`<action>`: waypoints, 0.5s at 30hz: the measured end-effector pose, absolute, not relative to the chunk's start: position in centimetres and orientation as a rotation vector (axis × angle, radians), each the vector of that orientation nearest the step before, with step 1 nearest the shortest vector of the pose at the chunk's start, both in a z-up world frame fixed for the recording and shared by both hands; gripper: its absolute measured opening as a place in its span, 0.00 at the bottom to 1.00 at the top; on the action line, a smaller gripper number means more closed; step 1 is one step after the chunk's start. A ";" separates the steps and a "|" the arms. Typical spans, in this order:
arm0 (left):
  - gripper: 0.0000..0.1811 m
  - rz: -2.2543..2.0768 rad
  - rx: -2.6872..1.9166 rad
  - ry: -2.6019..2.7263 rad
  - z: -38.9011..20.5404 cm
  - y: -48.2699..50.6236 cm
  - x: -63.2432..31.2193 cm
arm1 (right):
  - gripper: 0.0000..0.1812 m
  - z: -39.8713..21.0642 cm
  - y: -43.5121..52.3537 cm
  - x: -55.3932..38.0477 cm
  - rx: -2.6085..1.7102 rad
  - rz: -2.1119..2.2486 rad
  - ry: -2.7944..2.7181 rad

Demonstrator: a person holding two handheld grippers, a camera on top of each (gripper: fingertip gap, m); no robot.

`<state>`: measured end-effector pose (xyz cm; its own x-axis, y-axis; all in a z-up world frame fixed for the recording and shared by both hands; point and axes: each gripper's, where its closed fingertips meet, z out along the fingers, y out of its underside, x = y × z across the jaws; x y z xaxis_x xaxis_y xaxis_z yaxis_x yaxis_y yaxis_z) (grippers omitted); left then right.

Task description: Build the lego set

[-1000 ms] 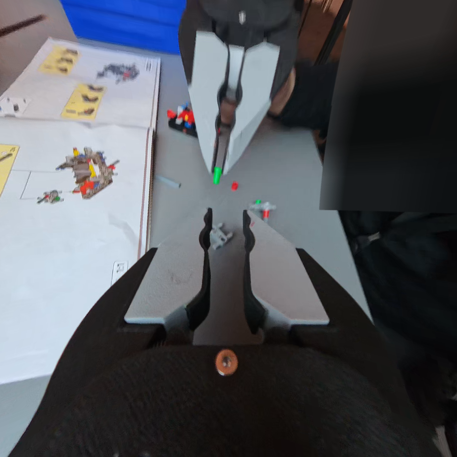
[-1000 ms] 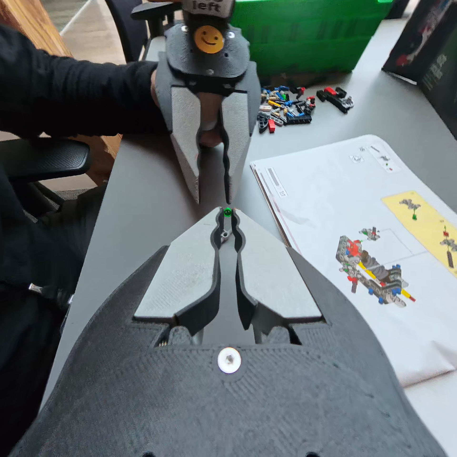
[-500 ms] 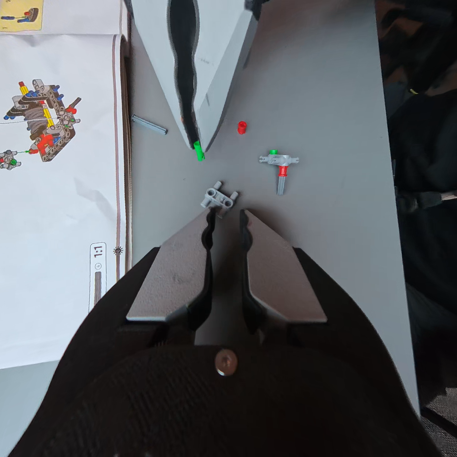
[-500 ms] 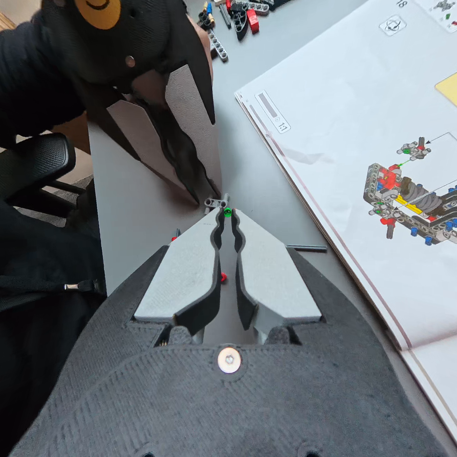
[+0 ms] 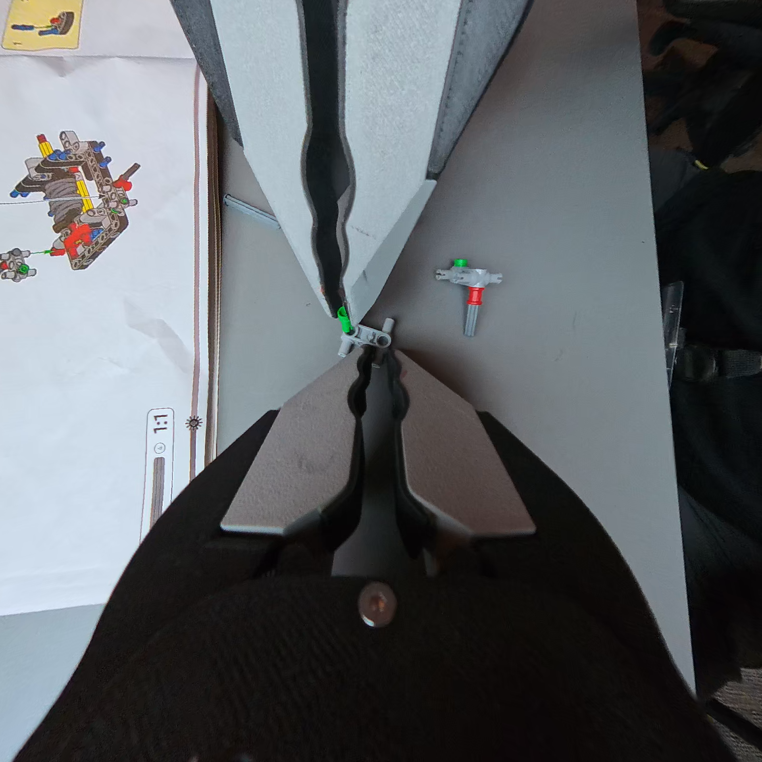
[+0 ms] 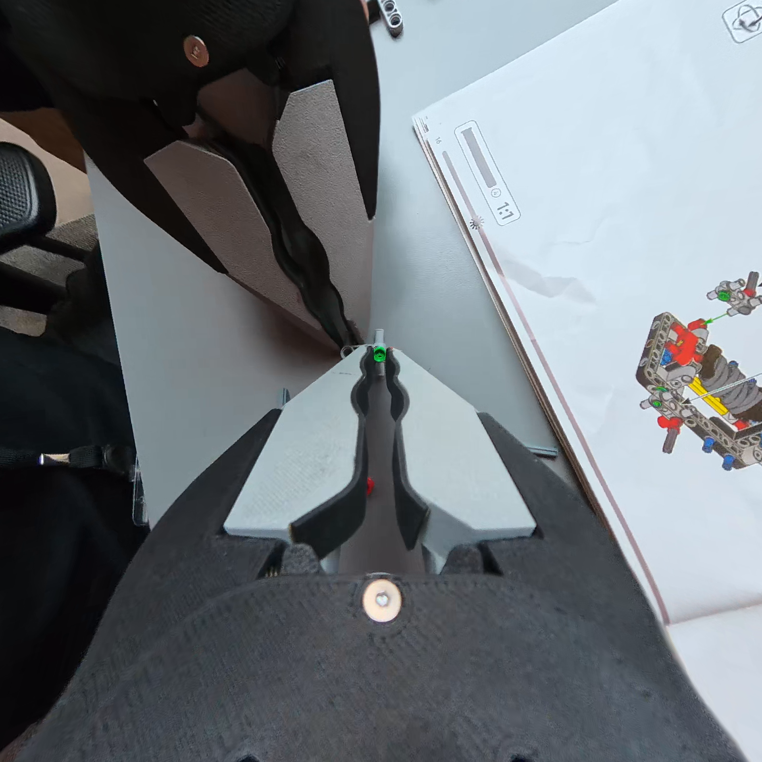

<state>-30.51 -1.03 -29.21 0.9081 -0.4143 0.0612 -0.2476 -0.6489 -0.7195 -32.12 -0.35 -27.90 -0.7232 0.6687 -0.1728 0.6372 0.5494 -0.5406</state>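
Note:
A small grey connector (image 5: 365, 338) is at the middle of the grey table (image 5: 536, 206). My left gripper (image 5: 376, 358) is shut on its lower stub. My right gripper (image 6: 379, 355) is shut on a green pin (image 6: 378, 353). In the left wrist view the right gripper (image 5: 339, 311) comes down from the top, and the green pin (image 5: 343, 318) touches the connector's left end. In the right wrist view the left gripper (image 6: 348, 340) comes in from the upper left. Only a stub of the connector (image 6: 378, 336) shows there, past my fingertips.
A grey sub-assembly with a green pin and a red bush (image 5: 470, 284) lies to the right of the connector. A grey axle (image 5: 247, 210) lies by the open instruction booklet (image 5: 82, 350). A red bush (image 6: 370, 485) lies under my right gripper. A black chair (image 6: 20, 198) stands off the table's edge (image 5: 655, 371). My left and right fingertips are right by each other. The red bush (image 6: 370, 485) is about equally far from each gripper, around 7 cm.
Both grippers moved in to the connector. The left one closed on its stub, and the right one brought the green pin from above the table to the connector's end.

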 end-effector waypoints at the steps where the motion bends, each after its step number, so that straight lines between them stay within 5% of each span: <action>1: 0.03 -0.297 -2.307 0.464 -29.2 -1.0 -30.5 | 0.02 -27.9 -0.3 -32.1 -1.132 0.890 -2.732; 15: 0.02 -0.345 -2.313 0.445 -29.2 -1.0 -30.6 | 0.01 -28.3 -0.3 -32.0 -0.998 0.735 -2.832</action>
<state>-30.57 -1.03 -29.21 0.9035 -0.4131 0.1138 -0.2131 -0.6637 -0.7170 -31.97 -0.30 -28.25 -0.7903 0.6032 -0.1076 0.5794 0.6784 -0.4517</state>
